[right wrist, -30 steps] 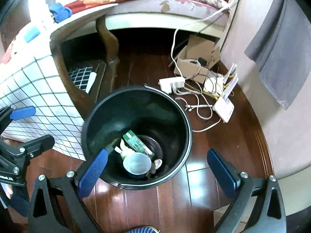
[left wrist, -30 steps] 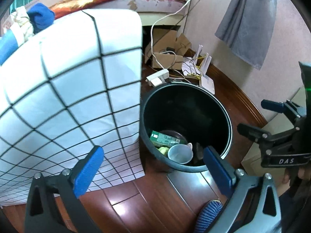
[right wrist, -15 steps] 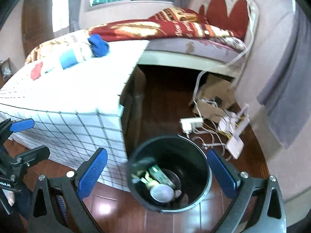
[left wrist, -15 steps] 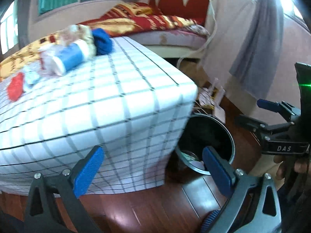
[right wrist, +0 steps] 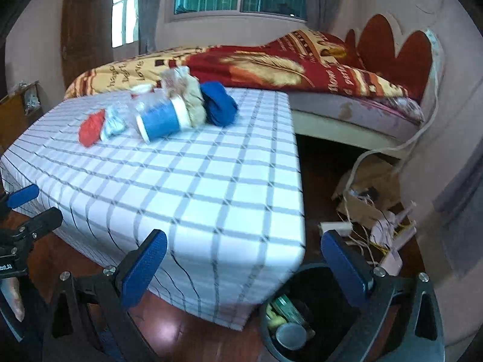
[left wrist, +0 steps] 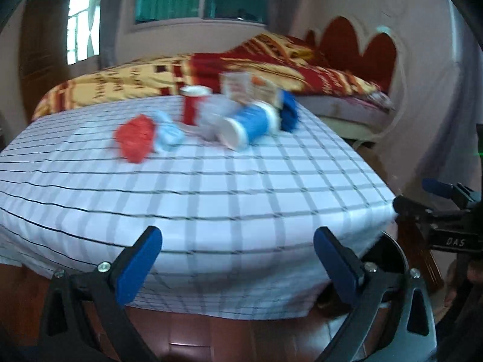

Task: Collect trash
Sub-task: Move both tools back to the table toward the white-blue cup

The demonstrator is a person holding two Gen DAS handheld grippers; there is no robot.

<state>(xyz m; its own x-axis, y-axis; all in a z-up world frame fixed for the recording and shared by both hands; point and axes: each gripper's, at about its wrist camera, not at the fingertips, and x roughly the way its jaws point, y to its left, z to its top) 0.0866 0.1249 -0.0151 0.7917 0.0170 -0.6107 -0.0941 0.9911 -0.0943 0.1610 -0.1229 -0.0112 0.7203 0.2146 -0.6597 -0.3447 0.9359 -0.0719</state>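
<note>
My left gripper [left wrist: 237, 256] and right gripper [right wrist: 243, 264] both hang released, fingers empty; the blue cup [right wrist: 161, 120] lies toppled at the desk's [right wrist: 211, 187] far left, axis running left-right; left looks nearer.

"DAS" is showing in white on the right claw [left wrist: 446, 211] body, seen from the left wrist view. Script lettering is running across the blanket [right wrist: 271, 66]: "Love" is reading on the yellow part, the rest too small to make out. A partial white label on the left claw [right wrist: 18, 211] is cut off, unreadable.
</note>
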